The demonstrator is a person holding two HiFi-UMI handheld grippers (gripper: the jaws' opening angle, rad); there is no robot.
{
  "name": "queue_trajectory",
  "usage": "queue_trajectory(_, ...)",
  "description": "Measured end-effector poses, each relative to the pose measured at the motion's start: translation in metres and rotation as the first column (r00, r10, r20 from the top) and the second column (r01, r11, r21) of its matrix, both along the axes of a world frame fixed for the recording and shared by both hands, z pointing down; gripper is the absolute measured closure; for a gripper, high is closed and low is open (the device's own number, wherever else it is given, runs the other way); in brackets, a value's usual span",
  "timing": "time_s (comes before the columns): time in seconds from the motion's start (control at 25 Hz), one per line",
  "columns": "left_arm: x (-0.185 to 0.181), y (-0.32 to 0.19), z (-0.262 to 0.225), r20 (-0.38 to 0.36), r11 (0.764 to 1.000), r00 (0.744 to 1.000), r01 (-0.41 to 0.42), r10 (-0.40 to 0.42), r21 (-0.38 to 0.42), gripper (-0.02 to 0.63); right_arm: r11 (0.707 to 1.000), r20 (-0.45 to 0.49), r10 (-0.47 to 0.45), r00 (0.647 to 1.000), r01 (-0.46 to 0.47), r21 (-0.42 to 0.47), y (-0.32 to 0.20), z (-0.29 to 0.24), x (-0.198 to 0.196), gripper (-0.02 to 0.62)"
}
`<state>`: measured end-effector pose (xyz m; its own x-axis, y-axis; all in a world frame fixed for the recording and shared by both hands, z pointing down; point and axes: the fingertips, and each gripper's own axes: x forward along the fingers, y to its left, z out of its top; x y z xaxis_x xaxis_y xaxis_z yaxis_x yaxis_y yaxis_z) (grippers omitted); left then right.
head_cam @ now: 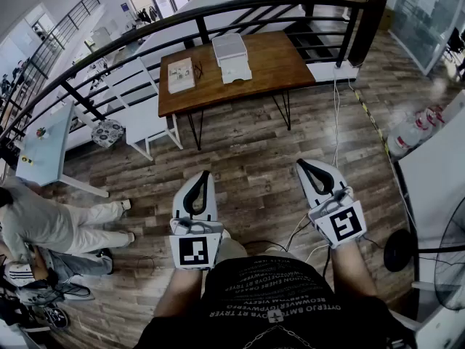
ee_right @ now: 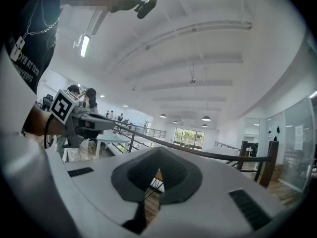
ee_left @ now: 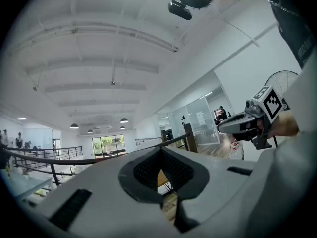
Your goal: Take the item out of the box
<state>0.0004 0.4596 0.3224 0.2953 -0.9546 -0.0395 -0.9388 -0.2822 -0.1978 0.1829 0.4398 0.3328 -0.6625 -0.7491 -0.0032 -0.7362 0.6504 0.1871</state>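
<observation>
A wooden table (head_cam: 276,64) stands far ahead across the plank floor. On it are a white box (head_cam: 229,48), a white sheet or lid (head_cam: 236,72) just in front of it, and a flat pale box (head_cam: 181,75) at its left end. Both grippers are held level at waist height, well short of the table. My left gripper (head_cam: 204,173) (ee_left: 159,150) is shut with nothing in it. So is my right gripper (head_cam: 300,163) (ee_right: 158,150). Each gripper view shows the other gripper off to its side.
A white chair (head_cam: 142,115) stands left of the table, and a curved black railing (head_cam: 218,9) runs behind it. A person (head_cam: 51,227) crouches at the left. A fan (head_cam: 445,264), a white tabletop (head_cam: 436,173) and water bottles (head_cam: 413,131) are at the right.
</observation>
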Motion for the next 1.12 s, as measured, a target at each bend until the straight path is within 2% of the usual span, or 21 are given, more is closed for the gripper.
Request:
queue_trajectory(0.36,0.015,-0.006,0.008,0.016,1.000,1.000,0.009,-0.009,-0.005,0.601,1.000,-0.008,-0.018,1.000,0.017,-0.023,-0.007,0.015,0.014,0.600)
queue_trajectory(0.52,0.020,-0.005,0.007,0.032,0.999,0.999,0.036,-0.036,0.006,0.601,1.000,-0.039,-0.014,0.999,0.013,-0.026,-0.009,0.025,0.025,0.598)
queue_trajectory(0.64,0.017,-0.002,0.008,0.027,0.998,0.998,0.062,-0.062,0.016,0.601,0.999,-0.026,0.006,1.000,-0.007,-0.036,-0.015,0.028,0.033,0.598)
queue_trajectory(0.68,0.015,-0.002,0.010,0.027,0.997,0.997,0.069,-0.070,0.016,0.601,0.999,-0.021,0.010,1.000,-0.011,-0.045,-0.017,0.029,0.033,0.588)
queue_trajectory(0.76,0.011,-0.003,0.015,0.031,0.996,0.996,0.084,-0.085,0.014,0.601,0.998,-0.020,0.009,1.000,-0.010,-0.065,-0.022,0.033,0.032,0.530)
queue_trajectory(0.96,0.001,-0.019,0.031,0.045,0.996,0.995,0.092,-0.091,-0.019,0.601,0.994,-0.030,0.004,1.000,-0.007,-0.106,-0.038,0.049,0.023,0.496)
queue_trajectory(1.12,0.000,-0.044,0.036,0.015,0.998,0.999,0.047,-0.047,-0.038,0.601,0.991,-0.027,0.013,1.000,-0.016,-0.134,-0.056,0.059,0.016,0.455)
